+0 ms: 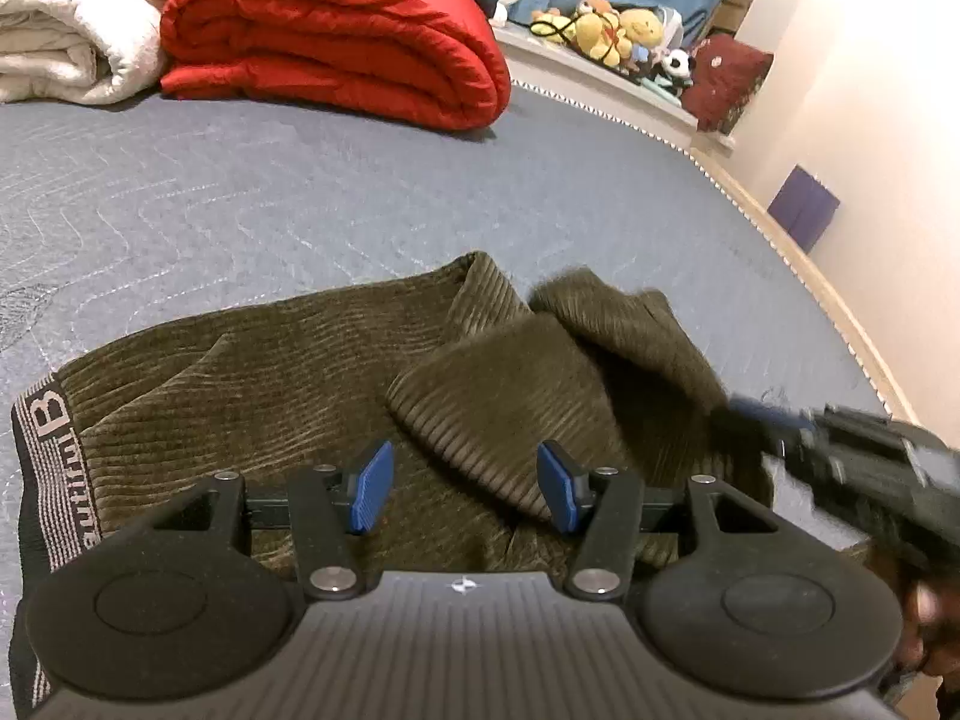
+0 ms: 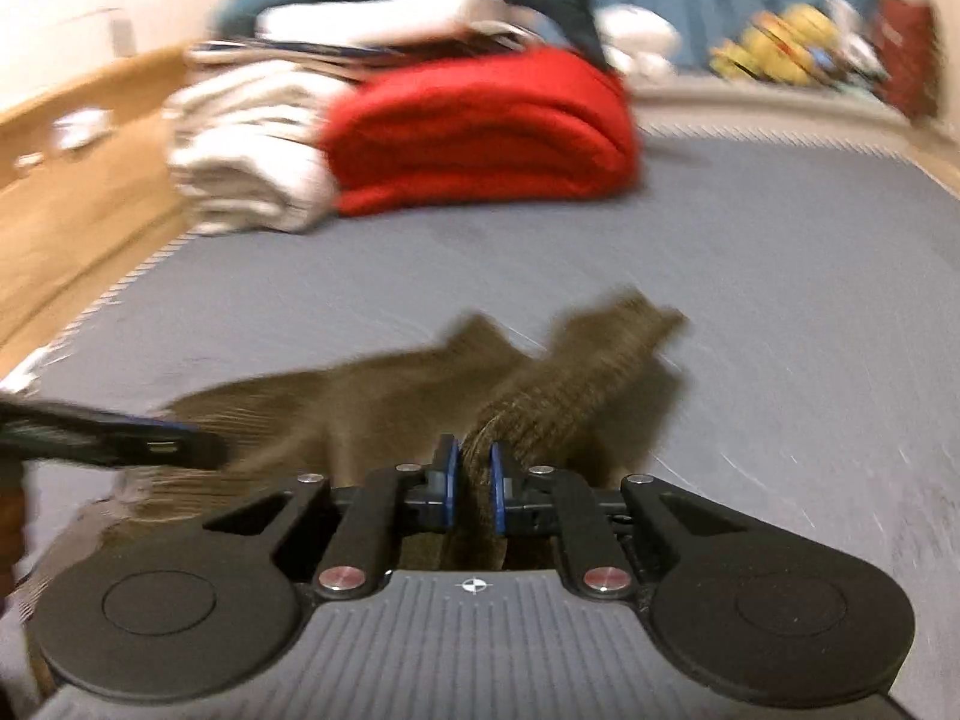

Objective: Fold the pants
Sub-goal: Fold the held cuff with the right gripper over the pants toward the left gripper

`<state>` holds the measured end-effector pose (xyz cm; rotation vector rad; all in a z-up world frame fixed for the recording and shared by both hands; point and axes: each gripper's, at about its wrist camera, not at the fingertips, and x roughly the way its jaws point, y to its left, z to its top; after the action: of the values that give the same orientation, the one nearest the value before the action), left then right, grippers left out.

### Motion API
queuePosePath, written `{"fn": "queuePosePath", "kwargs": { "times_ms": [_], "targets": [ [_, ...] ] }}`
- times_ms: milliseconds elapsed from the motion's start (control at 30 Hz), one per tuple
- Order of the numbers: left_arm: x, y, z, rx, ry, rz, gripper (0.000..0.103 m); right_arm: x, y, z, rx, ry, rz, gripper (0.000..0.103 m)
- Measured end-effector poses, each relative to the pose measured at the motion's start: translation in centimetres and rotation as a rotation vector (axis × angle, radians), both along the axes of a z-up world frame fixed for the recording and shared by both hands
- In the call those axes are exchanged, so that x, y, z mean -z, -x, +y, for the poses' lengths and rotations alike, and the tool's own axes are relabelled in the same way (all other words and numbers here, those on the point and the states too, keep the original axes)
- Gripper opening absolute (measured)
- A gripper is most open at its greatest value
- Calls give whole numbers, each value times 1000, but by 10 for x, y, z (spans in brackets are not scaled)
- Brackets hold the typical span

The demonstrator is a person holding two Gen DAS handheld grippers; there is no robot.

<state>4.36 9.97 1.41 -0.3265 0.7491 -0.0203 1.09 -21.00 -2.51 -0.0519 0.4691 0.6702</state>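
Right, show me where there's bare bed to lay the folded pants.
Free: the grey mattress between the pants and the red blanket, and right of the pants toward the edge. Crowded: the far end, with the white bedding.

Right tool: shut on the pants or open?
Shut. The right tool has both blue pads pressed against a bunched fold of the olive pants, with fabric filling the gap between them.

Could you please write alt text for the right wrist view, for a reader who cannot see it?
The right gripper is shut on a fold of olive corduroy pants, which trail away across a grey-blue bed cover. The left gripper enters from the left edge, and a folded red blanket lies behind. The picture is motion-blurred.
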Motion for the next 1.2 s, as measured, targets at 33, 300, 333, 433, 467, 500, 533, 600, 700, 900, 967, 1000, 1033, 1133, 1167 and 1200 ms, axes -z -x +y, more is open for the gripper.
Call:
{"fn": "queuePosePath", "kwargs": {
  "times_ms": [33,300,333,433,467,500,533,600,700,900,967,1000,1033,1133,1167,1200],
  "targets": [
    [-1,0,1,-2,10,-9,58,-2,8,5,-61,8,-17,11],
    [0,-5,-6,58,130,-15,68,24,37,48,-335,173,21,12],
    [2,-6,-8,73,134,-4,69,26,39,50,-343,182,27,12],
    [6,-9,-14,79,114,21,69,31,39,53,-352,210,35,12],
    [7,-10,-14,79,107,23,69,32,38,53,-351,215,40,12],
    [7,-12,-14,80,105,24,69,32,37,53,-349,219,42,12],
    [7,-14,-14,80,105,25,69,32,36,52,-346,221,44,12],
    [8,-17,-14,84,111,27,69,33,36,52,-346,225,49,12],
    [11,-18,-16,104,125,26,71,37,39,54,-362,230,52,12],
    [28,-29,-39,229,109,136,85,40,42,56,-417,226,66,12],
    [36,-31,-43,225,65,164,83,39,44,56,-428,223,67,12],
    [38,-33,-43,229,52,172,80,38,44,55,-433,220,68,12],
    [40,-34,-43,229,35,176,67,37,45,54,-438,214,70,12],
    [44,-36,-39,240,54,188,29,37,45,52,-447,203,79,12],
    [44,-36,-38,245,67,188,28,38,45,52,-450,202,82,12],
    [41,-35,-40,243,54,184,27,39,45,52,-452,202,83,12]
  ]
}}
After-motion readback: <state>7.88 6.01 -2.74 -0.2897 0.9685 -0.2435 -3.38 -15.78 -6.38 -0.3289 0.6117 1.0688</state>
